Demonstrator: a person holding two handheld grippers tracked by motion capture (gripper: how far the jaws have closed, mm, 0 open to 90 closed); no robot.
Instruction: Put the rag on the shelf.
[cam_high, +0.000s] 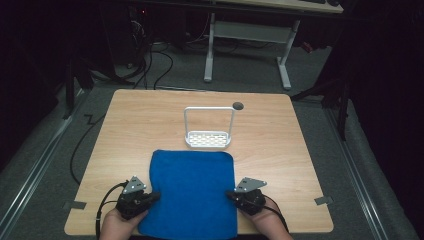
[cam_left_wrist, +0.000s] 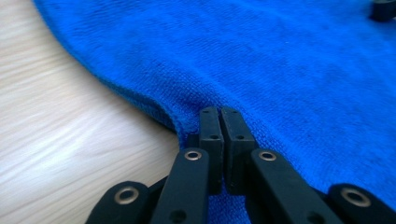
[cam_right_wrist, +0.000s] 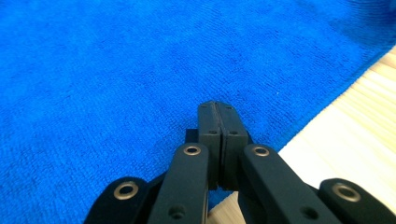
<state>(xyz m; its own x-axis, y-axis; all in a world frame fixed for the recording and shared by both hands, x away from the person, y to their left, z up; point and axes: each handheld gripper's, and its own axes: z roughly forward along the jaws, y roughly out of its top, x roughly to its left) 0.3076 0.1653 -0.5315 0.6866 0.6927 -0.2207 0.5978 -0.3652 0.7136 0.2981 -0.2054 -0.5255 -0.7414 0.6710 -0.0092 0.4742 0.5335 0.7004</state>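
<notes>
A blue towel (cam_high: 192, 192) lies flat on the wooden table (cam_high: 135, 130), its near end hanging over the front edge. My left gripper (cam_high: 156, 196) is shut on the towel's left edge; in the left gripper view the cloth (cam_left_wrist: 280, 70) puckers where the closed jaws of that gripper (cam_left_wrist: 220, 112) pinch it. My right gripper (cam_high: 229, 194) is shut on the towel's right edge, and in the right gripper view its jaws (cam_right_wrist: 217, 106) are pressed together over the cloth (cam_right_wrist: 116, 70) beside bare wood. The other gripper's tip (cam_left_wrist: 383, 9) peeks in at the far side of the towel.
A white slotted rack (cam_high: 208, 140) with a tall loop handle stands just beyond the towel's far edge. A dark round hole (cam_high: 238, 105) is in the tabletop behind it. Tape pieces (cam_high: 323, 200) mark the front corners. A desk frame (cam_high: 247, 32) stands on the floor beyond.
</notes>
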